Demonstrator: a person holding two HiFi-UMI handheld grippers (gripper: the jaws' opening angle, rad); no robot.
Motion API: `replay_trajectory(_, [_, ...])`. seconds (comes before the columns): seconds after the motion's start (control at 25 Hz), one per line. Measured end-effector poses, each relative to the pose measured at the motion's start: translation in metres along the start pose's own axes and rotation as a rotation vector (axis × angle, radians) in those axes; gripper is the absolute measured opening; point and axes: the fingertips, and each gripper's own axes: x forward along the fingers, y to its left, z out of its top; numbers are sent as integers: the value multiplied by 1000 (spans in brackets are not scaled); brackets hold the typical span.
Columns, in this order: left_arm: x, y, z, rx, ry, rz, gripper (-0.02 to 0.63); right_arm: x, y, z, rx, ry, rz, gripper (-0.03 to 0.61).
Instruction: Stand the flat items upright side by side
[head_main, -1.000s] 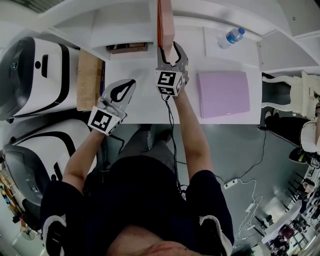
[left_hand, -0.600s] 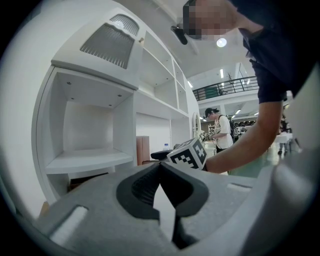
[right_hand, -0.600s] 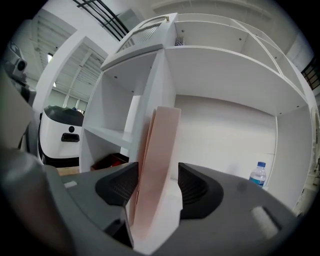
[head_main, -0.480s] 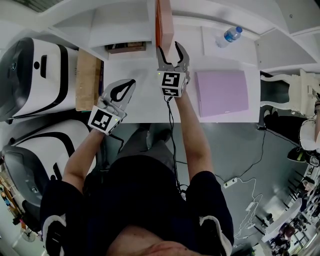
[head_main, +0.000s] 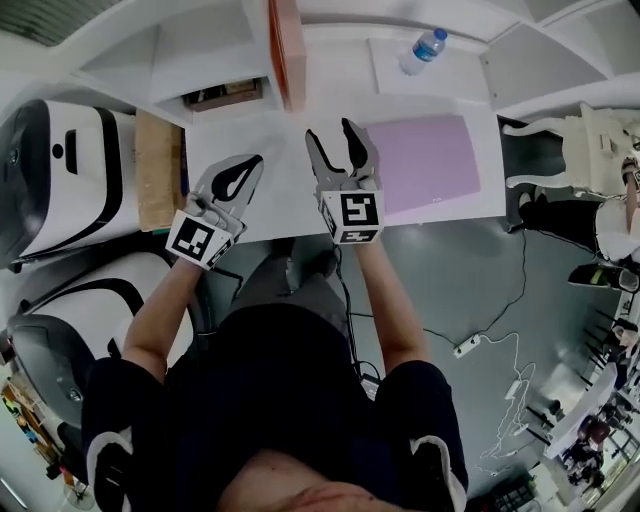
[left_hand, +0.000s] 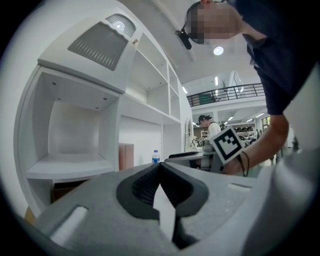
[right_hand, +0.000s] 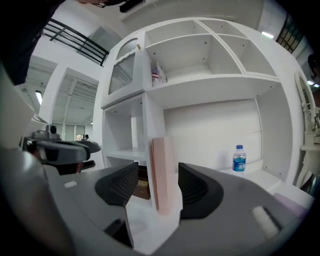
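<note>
The salmon-orange hardback book stands upright at the back of the white counter. The right tongs have just been opening. They hang empty, well short of it. The flat lilac folder, right of the book, likely goes next. The left tongs are clenched on nothing, idle.

Bright, even indoor light.
Lit by ceiling lamp; bent by fisheye, dark at corners, soft up close.

A person wears a black short-sleeved shirt. The grey left gripper and right gripper have black-padded jaws and black-and-white marker cubes; a thin black cable trails from the right one.
</note>
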Motion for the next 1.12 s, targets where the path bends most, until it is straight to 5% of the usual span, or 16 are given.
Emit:
replay_trajectory(0.32, [33, -48, 13, -34, -13, -78, 7, -114, -39, 1, 175, 17, -67, 250])
replay_trajectory(0.6, [70, -100, 18, -76, 20, -199, 191, -212, -87, 7, 309, -5, -154, 268])
replay_trajectory(1.12, [157, -162, 8, -158, 156, -422, 372, -319, -146, -28, 499, 20, -275, 309])
